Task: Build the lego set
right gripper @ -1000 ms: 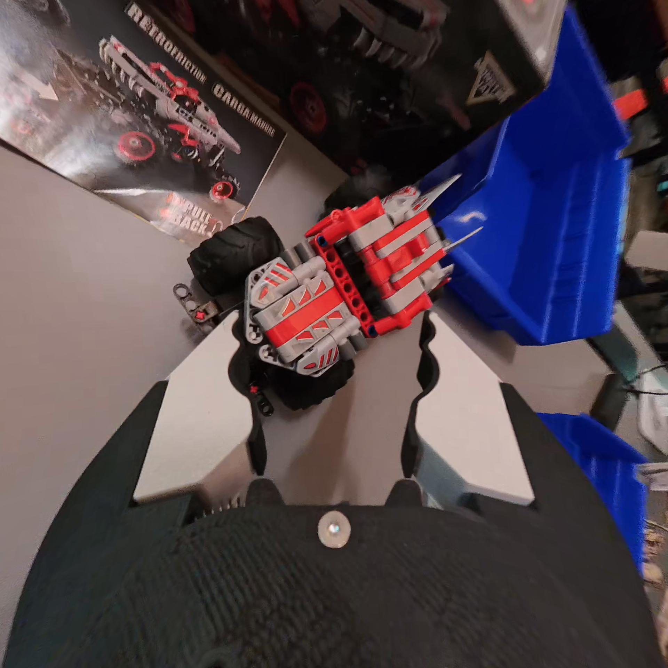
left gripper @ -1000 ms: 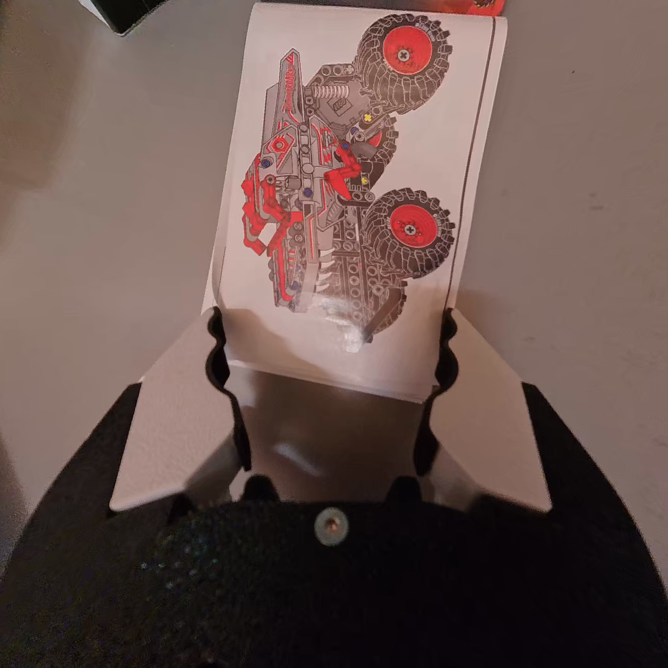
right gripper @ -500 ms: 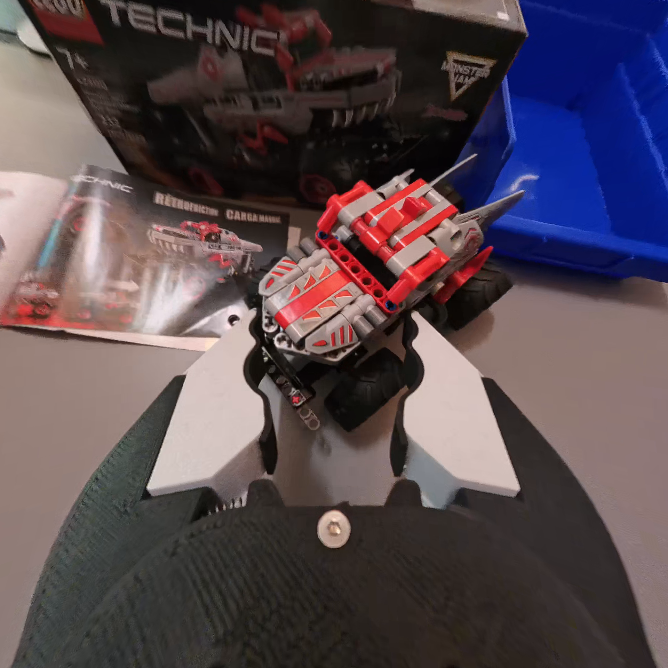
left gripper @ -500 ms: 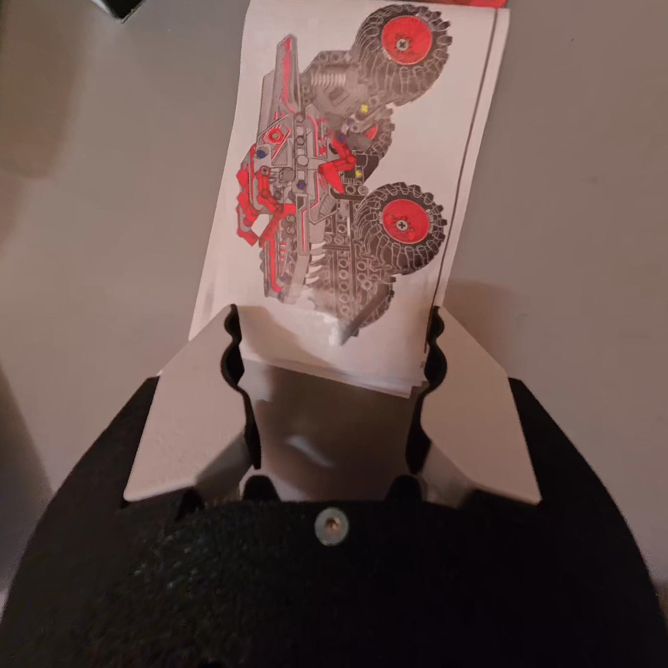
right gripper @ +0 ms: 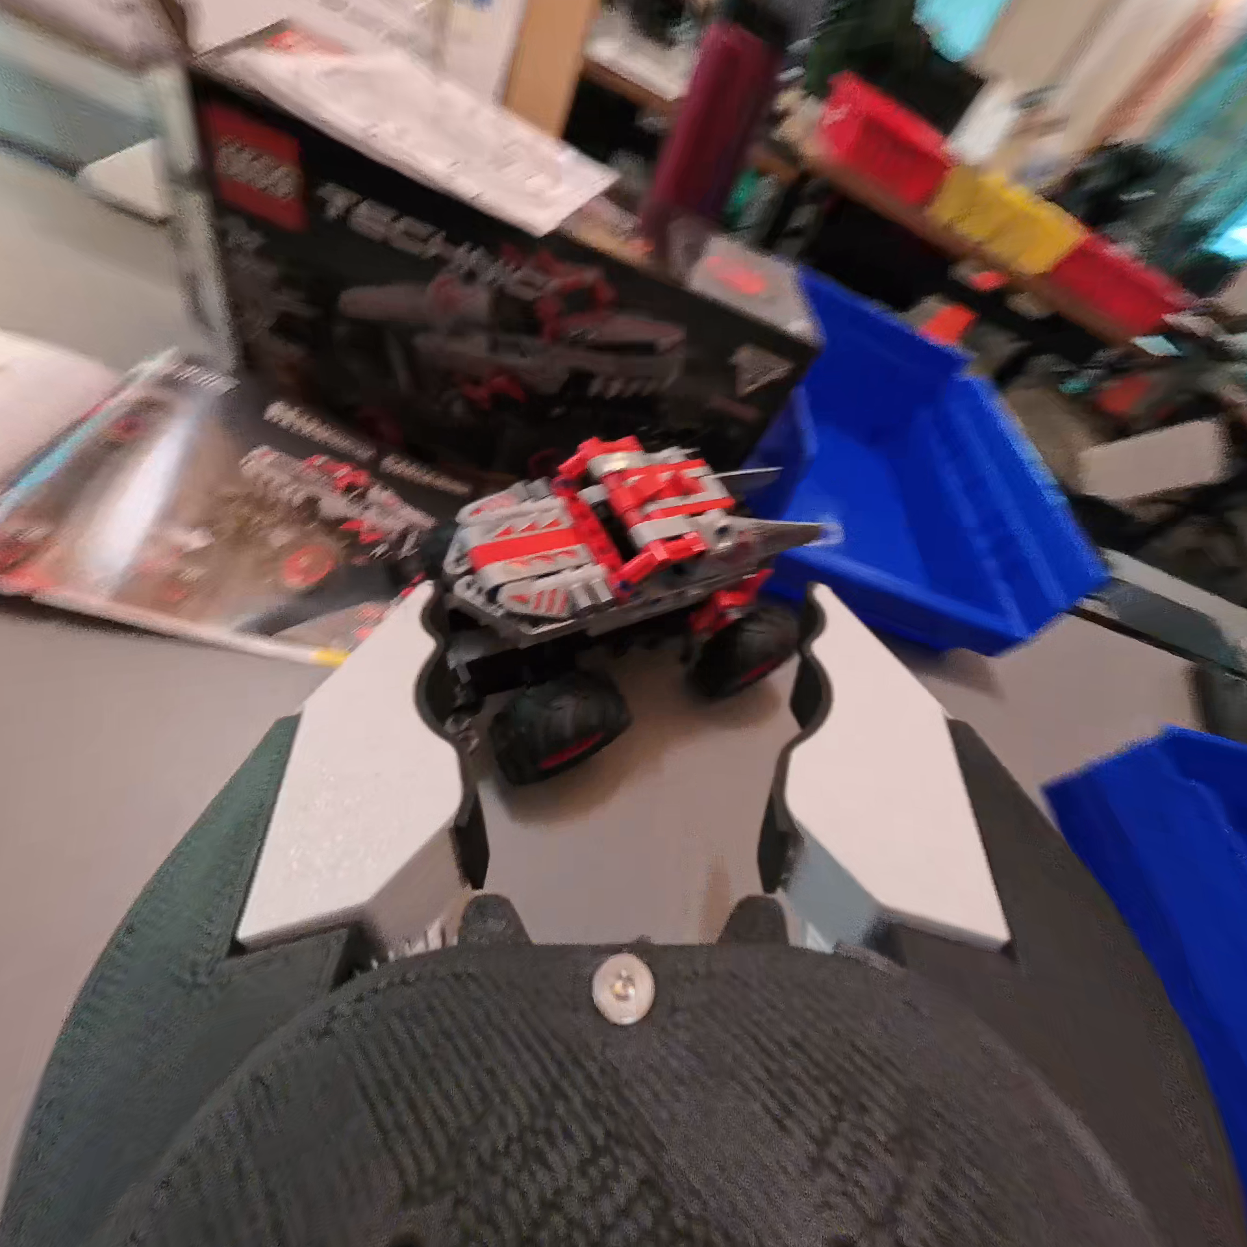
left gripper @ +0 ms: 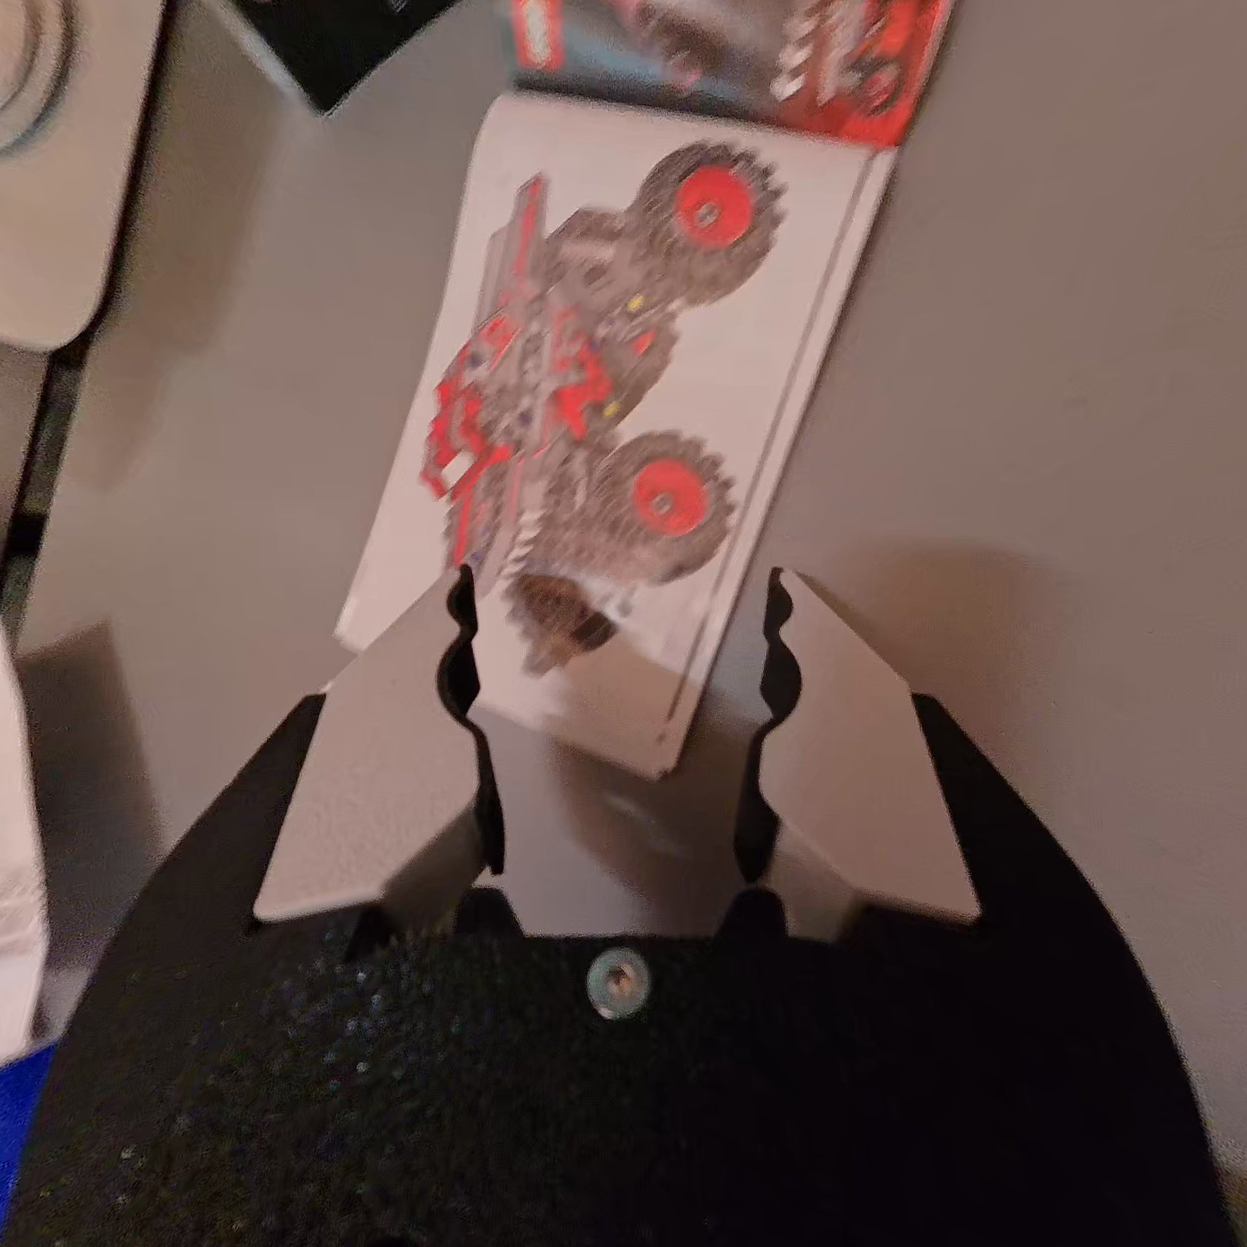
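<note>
Right wrist view: the lego truck, a red and grey body with pointed grey spikes at its right end, stands on four black tyres with red hubs on the grey counter, at the centre of the frame. Behind it stands the dark set box; an open instruction booklet lies at left, and a blue bin sits at right, just beside the spikes. A second blue bin shows at the right edge.

My right hand-held gripper points at the truck with its jaws spread wide, the tips flanking the truck's near end; whether they touch it I cannot tell. It grips nothing.

Left wrist view (blurred): a printed page of the booklet, showing the truck in grey and red, lies on the counter from centre to upper centre. My left hand-held gripper hangs over the page's lower edge, jaws spread and empty, its left fingertip overlapping the page's corner.
</note>
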{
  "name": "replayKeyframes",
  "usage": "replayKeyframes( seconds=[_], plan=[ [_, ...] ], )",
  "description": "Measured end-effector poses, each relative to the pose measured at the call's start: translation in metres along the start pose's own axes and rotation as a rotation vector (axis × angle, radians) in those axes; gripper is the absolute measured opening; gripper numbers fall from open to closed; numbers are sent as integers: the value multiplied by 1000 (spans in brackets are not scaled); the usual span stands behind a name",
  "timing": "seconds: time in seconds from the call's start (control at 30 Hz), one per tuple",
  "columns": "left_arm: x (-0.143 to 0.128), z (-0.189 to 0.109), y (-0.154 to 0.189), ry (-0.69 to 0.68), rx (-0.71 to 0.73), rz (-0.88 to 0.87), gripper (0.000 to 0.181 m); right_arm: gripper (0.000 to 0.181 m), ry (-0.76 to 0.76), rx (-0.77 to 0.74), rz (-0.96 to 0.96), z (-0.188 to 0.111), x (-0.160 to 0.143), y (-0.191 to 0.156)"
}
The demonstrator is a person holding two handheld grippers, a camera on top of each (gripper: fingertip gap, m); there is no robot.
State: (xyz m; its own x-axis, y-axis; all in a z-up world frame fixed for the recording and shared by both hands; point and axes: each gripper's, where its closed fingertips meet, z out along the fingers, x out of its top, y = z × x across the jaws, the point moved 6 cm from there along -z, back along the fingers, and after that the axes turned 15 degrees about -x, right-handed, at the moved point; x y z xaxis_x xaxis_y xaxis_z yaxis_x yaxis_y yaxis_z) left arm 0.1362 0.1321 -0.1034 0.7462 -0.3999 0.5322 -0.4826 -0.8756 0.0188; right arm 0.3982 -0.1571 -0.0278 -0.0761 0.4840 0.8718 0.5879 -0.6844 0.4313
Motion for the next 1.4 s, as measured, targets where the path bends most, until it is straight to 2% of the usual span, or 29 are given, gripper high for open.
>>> replayKeyframes(
  seconds=[0.03, 0.07, 0.1, 0.13, 0.23, 0.33, 0.43, 0.57, 0.77, 0.9, 1.07, 1.4],
  plan=[
    [2, 9, 6, -5, -26, 8, 80, 107, 12, -77, 22, -1, 3, 3],
    [5, 15, 10, 15, -61, -5, 77, 112, 22, -137, 47, -2, 5, 3],
    [8, 19, 13, 46, -97, -39, 64, 116, 29, -188, 65, -5, 6, 1],
    [7, 20, 15, 49, -116, -77, 58, 116, 33, -224, 82, -9, 5, -2],
    [-2, 16, 16, 80, -109, -110, 38, 130, 34, -223, 181, -16, 7, -20],
    [-19, 5, 18, 64, -110, -148, 33, 136, -3, -299, 174, -16, 8, -30],
    [-34, -5, 19, 42, -57, -152, 34, 137, 41, -334, 276, -15, 13, -40],
    [-35, -8, 33, 157, 34, -201, 50, 139, 43, -298, 354, -20, 5, -65],
    [-27, -5, 61, 288, 338, -195, 52, 139, 104, -268, 346, -51, -9, -92],
    [-22, 4, 72, 214, 526, -123, 52, 139, 107, -200, 354, -51, -9, -94],
    [-18, 6, 75, 202, 597, -118, 52, 140, 81, -148, 292, -42, -8, -102],
    [-21, -2, 69, 220, 701, -164, 54, 139, 67, -111, 327, -33, -4, -107]
  ],
)
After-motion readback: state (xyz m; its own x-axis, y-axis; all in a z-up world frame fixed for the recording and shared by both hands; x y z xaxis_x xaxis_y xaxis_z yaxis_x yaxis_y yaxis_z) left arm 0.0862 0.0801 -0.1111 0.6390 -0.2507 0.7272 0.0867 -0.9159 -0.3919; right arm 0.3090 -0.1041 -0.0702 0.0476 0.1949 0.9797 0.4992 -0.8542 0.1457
